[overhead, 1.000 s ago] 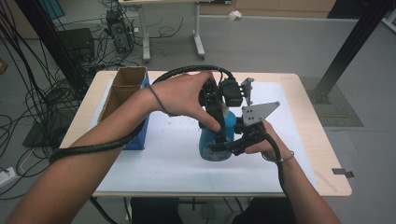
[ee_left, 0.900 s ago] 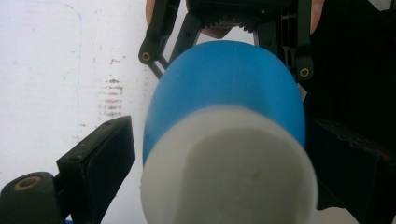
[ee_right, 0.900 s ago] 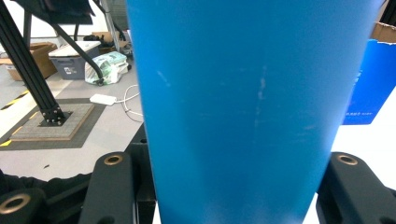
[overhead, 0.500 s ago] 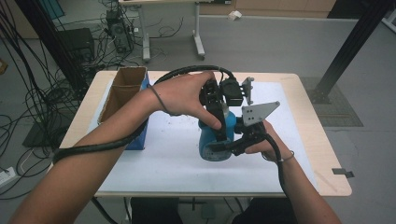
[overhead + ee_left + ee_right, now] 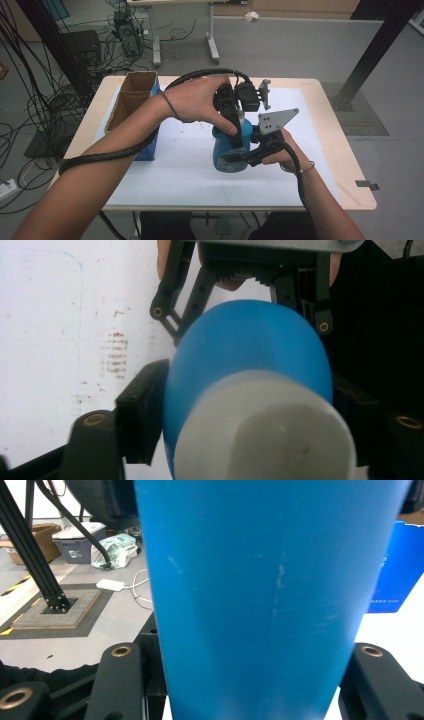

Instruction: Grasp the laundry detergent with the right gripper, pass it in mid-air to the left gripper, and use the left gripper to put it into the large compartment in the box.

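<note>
Bottle [image 5: 227, 155] of blue plastic standing upright near the middle of the white table [image 5: 165, 175], gripped at two heights by two hand-held grippers. The right gripper [image 5: 235, 159] reaches in level from the person's right and clamps the lower body of the bottle; in the right gripper view the blue wall [image 5: 260, 600] rises between the two black jaws, which press against it on either side. The left gripper [image 5: 235, 132] comes down from above onto the upper part of the bottle. Its jaws have just been closing, and in the left gripper view they sit against the blue shoulder [image 5: 250, 345] on both flanks, with the white cap [image 5: 265, 435] close to the lens between them. That same view looks down past the bottle to the right gripper's linkage [image 5: 170, 315] holding the far side of the body.

In the high view the left hand [image 5: 195, 97] wraps over the top of its gripper, a black cable [image 5: 115, 155] trailing back along the forearm; the right hand [image 5: 282, 152] holds its gripper below a grey three-cornered plate [image 5: 275, 120]. An open cardboard box [image 5: 132, 95] with a blue side stands at the left edge of the table, well apart from the bottle. Small dark specks mark the white surface beside the bottle.
</note>
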`<state>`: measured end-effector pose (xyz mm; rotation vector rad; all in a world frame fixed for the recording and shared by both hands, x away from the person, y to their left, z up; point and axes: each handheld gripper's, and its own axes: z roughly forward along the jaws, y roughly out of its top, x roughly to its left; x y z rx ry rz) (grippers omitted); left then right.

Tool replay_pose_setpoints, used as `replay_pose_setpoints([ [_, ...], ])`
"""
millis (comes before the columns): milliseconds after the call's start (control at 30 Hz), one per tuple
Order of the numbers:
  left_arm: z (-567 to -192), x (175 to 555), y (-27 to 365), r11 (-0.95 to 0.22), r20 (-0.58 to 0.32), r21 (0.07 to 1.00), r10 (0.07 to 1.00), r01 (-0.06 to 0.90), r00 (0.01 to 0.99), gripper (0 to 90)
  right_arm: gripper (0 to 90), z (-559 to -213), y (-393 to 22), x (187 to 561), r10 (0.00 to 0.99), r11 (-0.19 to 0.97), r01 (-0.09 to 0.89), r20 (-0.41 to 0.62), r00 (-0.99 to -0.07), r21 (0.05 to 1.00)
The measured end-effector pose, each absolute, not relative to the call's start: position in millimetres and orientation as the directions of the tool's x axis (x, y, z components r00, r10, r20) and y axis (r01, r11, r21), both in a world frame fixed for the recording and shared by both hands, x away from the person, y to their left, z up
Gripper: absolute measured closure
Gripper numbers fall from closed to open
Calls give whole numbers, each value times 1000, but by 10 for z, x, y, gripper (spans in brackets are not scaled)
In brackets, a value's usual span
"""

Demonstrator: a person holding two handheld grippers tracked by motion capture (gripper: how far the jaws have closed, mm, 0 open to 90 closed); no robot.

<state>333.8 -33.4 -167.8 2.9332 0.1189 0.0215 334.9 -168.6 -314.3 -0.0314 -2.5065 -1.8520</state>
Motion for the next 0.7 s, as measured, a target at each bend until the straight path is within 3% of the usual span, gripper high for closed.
replay_pose_setpoints([
  [700, -1688, 3318, -356, -977, 6, 189, 97, 94, 995, 369, 441, -3150, -1675, 3353, -9, 295, 26, 30, -1000, 955],
])
